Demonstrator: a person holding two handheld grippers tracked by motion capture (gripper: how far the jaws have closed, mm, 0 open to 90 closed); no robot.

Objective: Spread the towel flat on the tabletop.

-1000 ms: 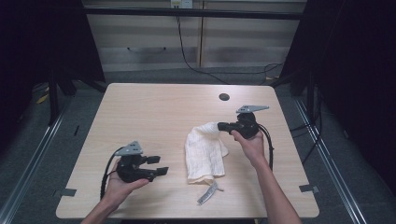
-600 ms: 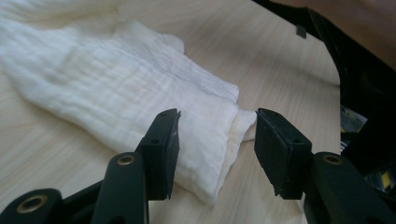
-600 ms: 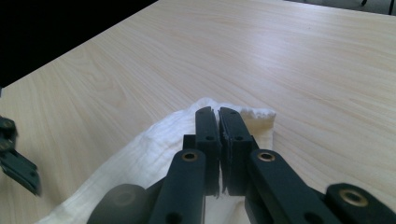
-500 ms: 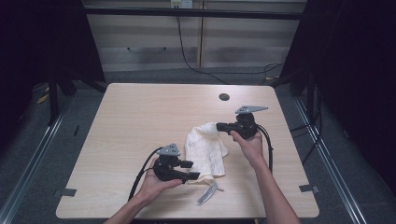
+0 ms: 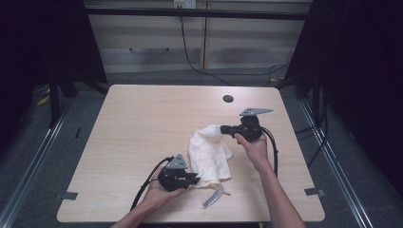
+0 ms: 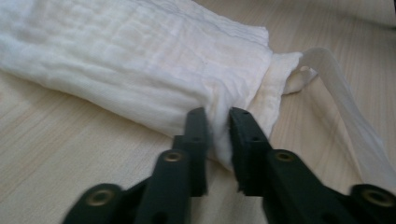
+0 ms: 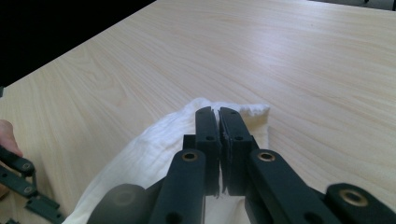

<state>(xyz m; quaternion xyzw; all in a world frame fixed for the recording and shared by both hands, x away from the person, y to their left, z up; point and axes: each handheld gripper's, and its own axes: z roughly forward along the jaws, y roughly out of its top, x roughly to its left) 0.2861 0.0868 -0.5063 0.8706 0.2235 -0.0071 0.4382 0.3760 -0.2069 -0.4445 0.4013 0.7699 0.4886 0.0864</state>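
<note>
A white cloth [image 5: 209, 154] lies rumpled in the middle of the wooden table [image 5: 142, 123]. My right gripper [image 5: 225, 129] is shut on its far corner and holds that corner slightly lifted; in the right gripper view the jaws [image 7: 215, 112] pinch the thin fabric [image 7: 149, 149]. My left gripper [image 5: 192, 179] sits at the cloth's near left edge. Its jaws [image 6: 217, 116] have just been closing, and a fold of the cloth [image 6: 130, 60] is squeezed between them. A pale strap [image 6: 345, 107] trails from the cloth towards the front edge [image 5: 212, 197].
A dark round hole [image 5: 228, 99] sits in the tabletop at the far right. Cabinets and loose cables [image 5: 199, 61] stand behind the table. Cables trail from both grippers. The left gripper's body [image 7: 18, 182] appears at the lower left of the right gripper view.
My left hand moved right and down from the table's front left to the cloth's near edge, and its jaws went from open to closed on the fabric. The right gripper stayed put.
</note>
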